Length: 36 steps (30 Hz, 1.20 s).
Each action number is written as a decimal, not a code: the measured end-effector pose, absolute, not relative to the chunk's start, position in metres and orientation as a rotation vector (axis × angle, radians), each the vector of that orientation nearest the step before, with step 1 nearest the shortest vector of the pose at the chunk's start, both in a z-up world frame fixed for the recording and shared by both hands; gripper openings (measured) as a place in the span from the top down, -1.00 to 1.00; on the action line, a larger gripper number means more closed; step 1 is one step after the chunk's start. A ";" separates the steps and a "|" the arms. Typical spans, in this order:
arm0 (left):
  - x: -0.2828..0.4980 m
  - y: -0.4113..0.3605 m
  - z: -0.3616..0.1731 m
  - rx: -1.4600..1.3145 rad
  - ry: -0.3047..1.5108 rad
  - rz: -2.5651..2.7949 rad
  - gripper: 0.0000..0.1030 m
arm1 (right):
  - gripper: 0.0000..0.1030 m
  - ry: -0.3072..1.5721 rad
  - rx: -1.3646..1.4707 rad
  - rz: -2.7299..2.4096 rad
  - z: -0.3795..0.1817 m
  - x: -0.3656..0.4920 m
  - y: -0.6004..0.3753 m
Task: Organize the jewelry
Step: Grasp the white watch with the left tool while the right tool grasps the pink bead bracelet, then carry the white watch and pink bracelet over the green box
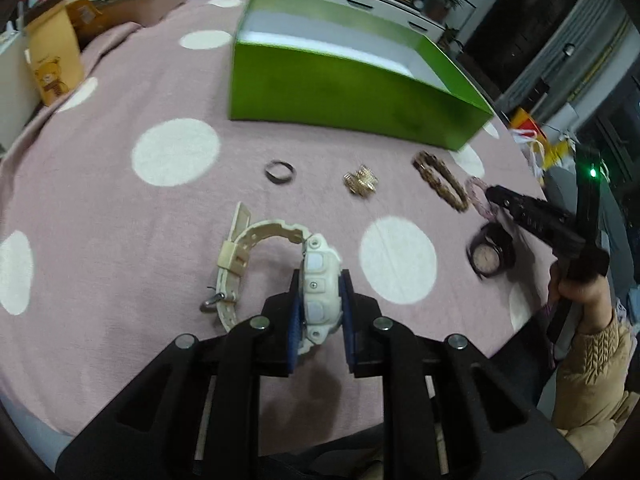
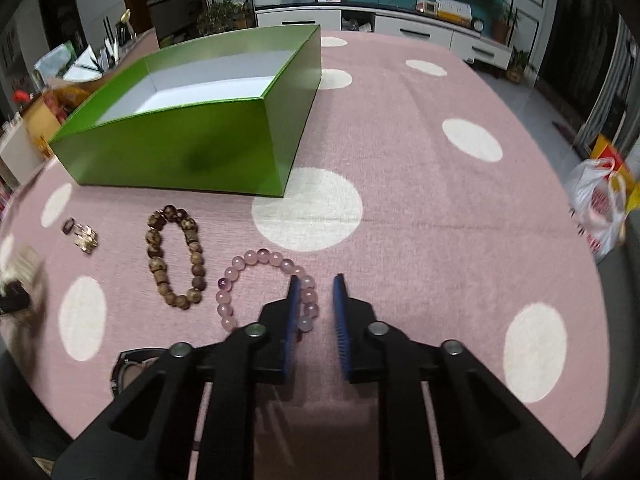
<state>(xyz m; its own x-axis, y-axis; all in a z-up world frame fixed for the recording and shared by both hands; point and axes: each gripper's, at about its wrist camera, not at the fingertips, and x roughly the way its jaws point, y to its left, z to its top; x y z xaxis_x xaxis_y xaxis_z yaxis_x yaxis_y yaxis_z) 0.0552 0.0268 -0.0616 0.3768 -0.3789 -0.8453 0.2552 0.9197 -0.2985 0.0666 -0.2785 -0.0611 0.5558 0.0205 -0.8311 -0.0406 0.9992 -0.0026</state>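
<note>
The white watch [image 1: 320,288] is being pinched at its case by the left gripper [image 1: 320,312] on the dotted cloth (green box [image 1: 352,92] just beyond), while the right gripper [image 2: 316,300], spread and empty, is being lowered beside the pink bead bracelet [image 2: 266,290], so a steady lift is being called for.

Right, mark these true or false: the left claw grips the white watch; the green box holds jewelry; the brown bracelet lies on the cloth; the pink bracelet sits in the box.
1. The left claw grips the white watch: true.
2. The green box holds jewelry: false, what shows of its inside is bare.
3. The brown bracelet lies on the cloth: true.
4. The pink bracelet sits in the box: false, it lies on the cloth at the right claw.
</note>
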 end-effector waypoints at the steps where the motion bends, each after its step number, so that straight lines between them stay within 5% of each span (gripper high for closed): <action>1: 0.056 0.029 -0.059 -0.130 1.110 -0.398 0.67 | 0.81 0.977 -0.033 0.033 -0.061 0.067 -0.277; 36: 0.098 -0.011 0.036 -0.068 0.910 -0.338 0.67 | 0.86 0.566 0.025 0.167 0.072 0.056 -0.273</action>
<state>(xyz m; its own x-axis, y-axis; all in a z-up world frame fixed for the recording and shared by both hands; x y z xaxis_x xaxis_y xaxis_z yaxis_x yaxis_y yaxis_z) 0.0981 -0.0109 0.0358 0.5645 -0.3162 -0.7625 0.2587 0.9450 -0.2004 0.0556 -0.2729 0.0717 0.8311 0.1639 -0.5315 -0.1503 0.9862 0.0691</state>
